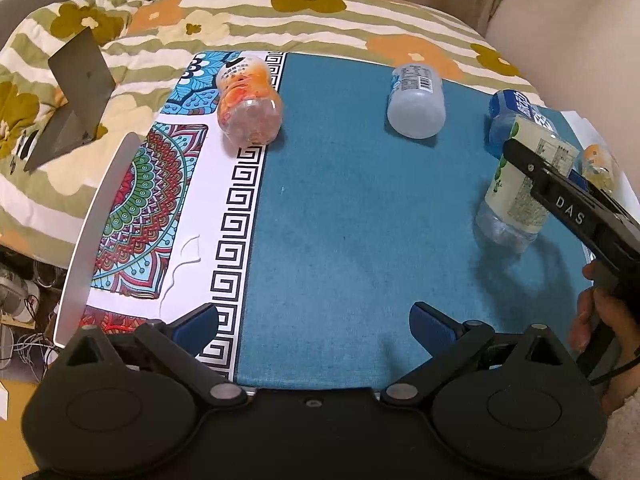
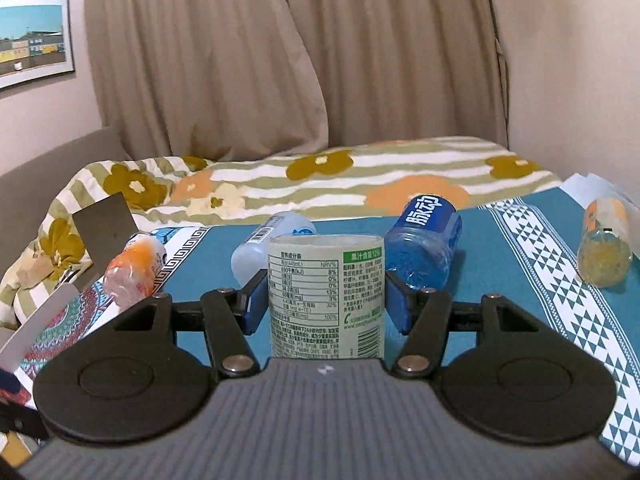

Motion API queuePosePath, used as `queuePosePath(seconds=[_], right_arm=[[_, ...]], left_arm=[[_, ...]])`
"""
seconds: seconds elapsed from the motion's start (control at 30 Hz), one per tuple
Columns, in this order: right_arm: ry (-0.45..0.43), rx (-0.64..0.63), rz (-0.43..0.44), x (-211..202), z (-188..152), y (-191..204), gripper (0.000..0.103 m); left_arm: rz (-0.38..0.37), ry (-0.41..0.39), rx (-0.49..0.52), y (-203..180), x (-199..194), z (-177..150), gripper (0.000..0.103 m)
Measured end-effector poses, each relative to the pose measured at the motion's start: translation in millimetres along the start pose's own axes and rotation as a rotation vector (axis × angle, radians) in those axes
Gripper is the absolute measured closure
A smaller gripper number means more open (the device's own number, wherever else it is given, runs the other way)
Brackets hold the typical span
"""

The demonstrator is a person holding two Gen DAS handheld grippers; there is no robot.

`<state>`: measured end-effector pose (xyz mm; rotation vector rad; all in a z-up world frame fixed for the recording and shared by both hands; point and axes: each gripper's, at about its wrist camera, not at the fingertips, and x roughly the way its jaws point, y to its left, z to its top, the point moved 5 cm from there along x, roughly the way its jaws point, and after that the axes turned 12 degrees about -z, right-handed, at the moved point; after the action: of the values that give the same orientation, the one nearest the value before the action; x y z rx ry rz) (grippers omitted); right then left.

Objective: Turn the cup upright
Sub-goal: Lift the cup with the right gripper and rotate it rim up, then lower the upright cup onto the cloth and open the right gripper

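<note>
While left gripper [image 1: 314, 330] jaws gape, right gripper [image 2: 325, 298] jaws tight on green-label cup [image 2: 326, 296].

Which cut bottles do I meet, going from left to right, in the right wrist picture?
orange cup → white cup → green-label cup, between the right gripper fingers → blue cup → yellow cup
</note>
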<state>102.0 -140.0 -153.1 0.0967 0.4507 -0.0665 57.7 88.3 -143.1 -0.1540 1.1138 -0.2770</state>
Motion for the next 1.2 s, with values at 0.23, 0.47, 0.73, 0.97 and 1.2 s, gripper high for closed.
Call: queuePosePath(seconds=[0.23, 0.47, 0.73, 0.97, 1.2], right_arm=[[0.046, -0.054, 0.001, -16.2, -2.6, 3.9, 0.028], [0.184, -0.123, -0.022, -22.9, -1.2, 9.3, 0.028], [0.278, -0.2, -0.043, -14.6, 6.4, 19.1, 0.028], [0.327, -0.212, -0.059, -10.7, 1.8, 19.7, 0.026], [0.351, -0.18, -0.074, -9.3, -3.8, 13.2, 0.0]], left_arm=[[-0.019, 0.018, 0.002, -5.3, 3.4, 0.0, 0.0], [-0.038, 0.028, 0.027, -13.7, 4.9, 5.0, 0.0], [-0.053, 0.034, 0.038, -19.2, 6.7, 4.8, 0.0], [-0.037, 0.039, 0.054, -21.2, 5.9, 2.3, 0.0], [-0.012, 0.032, 0.079, -24.5, 3.0, 1.2, 0.0]])
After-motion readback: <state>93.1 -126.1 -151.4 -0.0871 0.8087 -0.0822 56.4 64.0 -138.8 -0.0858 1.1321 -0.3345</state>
